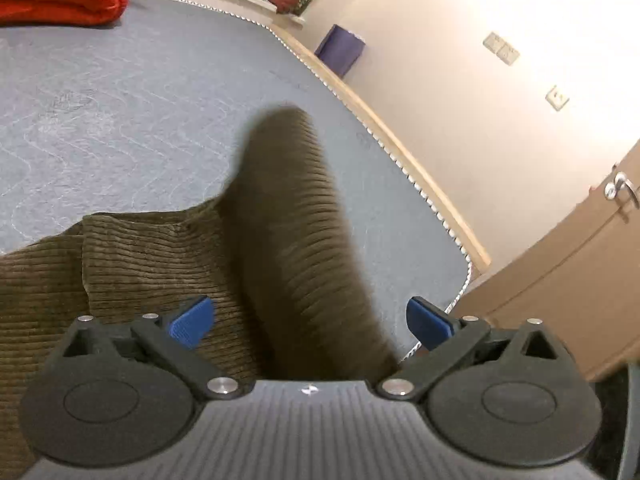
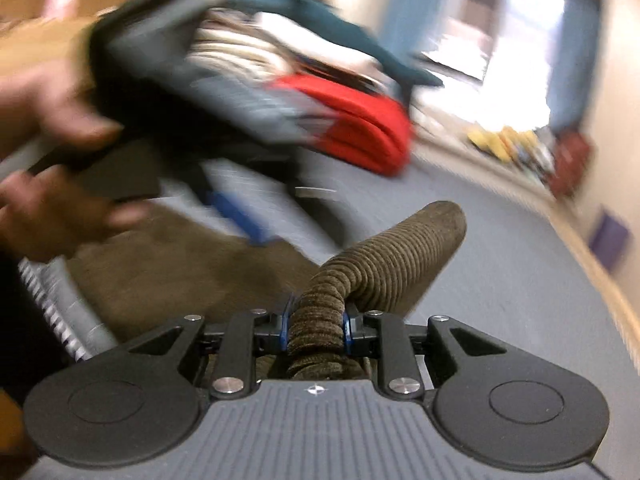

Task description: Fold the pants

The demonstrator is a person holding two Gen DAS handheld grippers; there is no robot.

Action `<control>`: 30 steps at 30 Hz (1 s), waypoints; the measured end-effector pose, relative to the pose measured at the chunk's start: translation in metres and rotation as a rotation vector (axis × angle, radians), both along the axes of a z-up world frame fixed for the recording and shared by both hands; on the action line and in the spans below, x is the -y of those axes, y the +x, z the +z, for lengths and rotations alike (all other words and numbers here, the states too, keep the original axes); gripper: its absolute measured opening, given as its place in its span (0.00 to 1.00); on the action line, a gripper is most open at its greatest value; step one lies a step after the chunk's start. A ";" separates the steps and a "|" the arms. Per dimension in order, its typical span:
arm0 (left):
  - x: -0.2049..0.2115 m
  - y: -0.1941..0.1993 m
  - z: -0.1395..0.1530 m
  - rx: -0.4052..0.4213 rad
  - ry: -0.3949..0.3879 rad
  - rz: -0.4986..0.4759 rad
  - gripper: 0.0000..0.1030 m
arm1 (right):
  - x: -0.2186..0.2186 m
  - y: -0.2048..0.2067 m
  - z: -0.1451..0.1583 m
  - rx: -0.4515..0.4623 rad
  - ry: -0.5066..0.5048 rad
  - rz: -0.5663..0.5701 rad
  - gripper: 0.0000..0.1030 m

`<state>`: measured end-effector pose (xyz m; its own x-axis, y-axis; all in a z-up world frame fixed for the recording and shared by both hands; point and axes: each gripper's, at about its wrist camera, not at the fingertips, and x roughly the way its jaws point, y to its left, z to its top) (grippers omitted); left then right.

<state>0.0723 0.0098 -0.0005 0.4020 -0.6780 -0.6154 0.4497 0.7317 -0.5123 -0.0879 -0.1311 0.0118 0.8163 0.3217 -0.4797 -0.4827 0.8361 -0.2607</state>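
My right gripper (image 2: 316, 326) jaws are clamped on a bunched section of the brown corduroy pants (image 1: 160, 256); the gripped pant leg (image 2: 400, 252) rises from the jaws, its long axis pointing away and up to the right, its end clear of the bed. My left gripper (image 1: 310, 322) jaws stand wide apart, pads touching nothing, though the leg passes between them. The remaining fabric lies flat on the grey quilted mattress (image 1: 120, 100), near its edge.
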 end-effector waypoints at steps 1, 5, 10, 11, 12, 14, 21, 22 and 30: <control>0.005 0.000 -0.003 0.007 0.035 -0.005 0.99 | -0.009 -0.004 -0.002 0.007 -0.018 0.036 0.24; 0.008 0.004 -0.023 -0.019 0.180 0.037 0.66 | -0.037 -0.012 -0.021 0.011 -0.102 0.149 0.23; -0.009 0.021 -0.050 -0.128 0.240 0.100 0.23 | -0.044 0.002 -0.028 -0.042 -0.110 0.174 0.24; -0.012 0.021 -0.048 -0.119 0.241 0.103 0.22 | -0.043 0.002 -0.026 -0.051 -0.097 0.176 0.27; -0.015 0.020 -0.045 -0.103 0.247 0.104 0.22 | -0.042 0.002 -0.022 -0.058 -0.067 0.178 0.32; -0.024 0.017 -0.039 -0.079 0.251 0.119 0.20 | -0.036 -0.001 -0.008 -0.112 0.045 0.205 0.45; -0.096 0.000 -0.015 -0.025 0.295 0.214 0.19 | -0.011 0.023 0.030 -0.206 0.390 0.193 0.59; -0.109 -0.003 -0.011 -0.013 0.313 0.211 0.19 | -0.009 0.030 0.033 -0.213 0.406 0.161 0.60; -0.259 -0.032 -0.026 -0.061 0.308 0.440 0.19 | -0.024 0.092 -0.009 -0.419 0.468 -0.134 0.64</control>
